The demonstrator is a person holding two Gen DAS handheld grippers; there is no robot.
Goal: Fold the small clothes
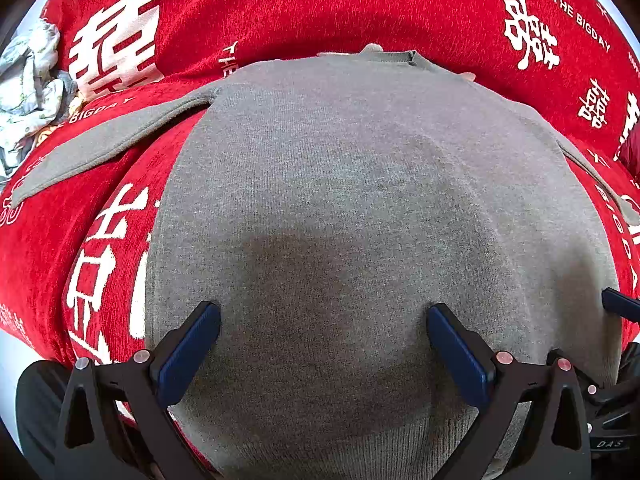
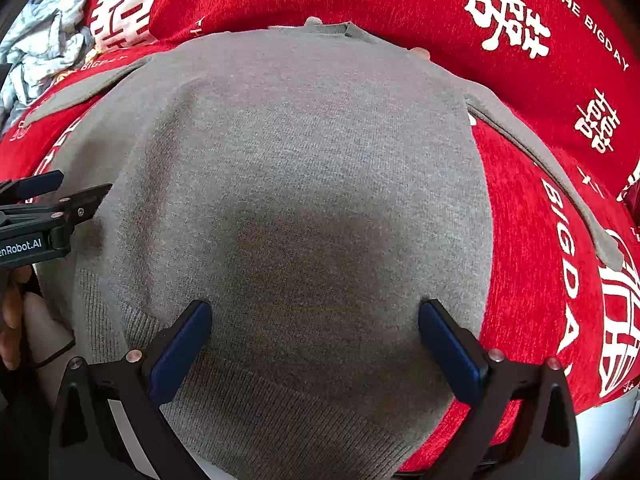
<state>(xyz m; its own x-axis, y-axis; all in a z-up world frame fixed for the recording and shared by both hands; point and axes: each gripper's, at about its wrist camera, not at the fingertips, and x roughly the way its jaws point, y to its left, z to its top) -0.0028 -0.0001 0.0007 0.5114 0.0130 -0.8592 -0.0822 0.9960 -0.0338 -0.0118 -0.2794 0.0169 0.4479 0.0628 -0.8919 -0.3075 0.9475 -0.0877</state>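
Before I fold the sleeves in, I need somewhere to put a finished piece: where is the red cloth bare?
Bare red cloth lies beyond the grey sweater collar and far right. The far left is crowded by a pile of clothes.

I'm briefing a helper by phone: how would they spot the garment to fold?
Look at the red cloth with white lettering. Spread flat across its middle lies a plain grey knitted sweater, sleeves out; the crumpled pale clothes are bunched at the far left edge.

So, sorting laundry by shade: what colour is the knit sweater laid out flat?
Plain grey, no pattern: the grey knit sweater shows best in the right wrist view.
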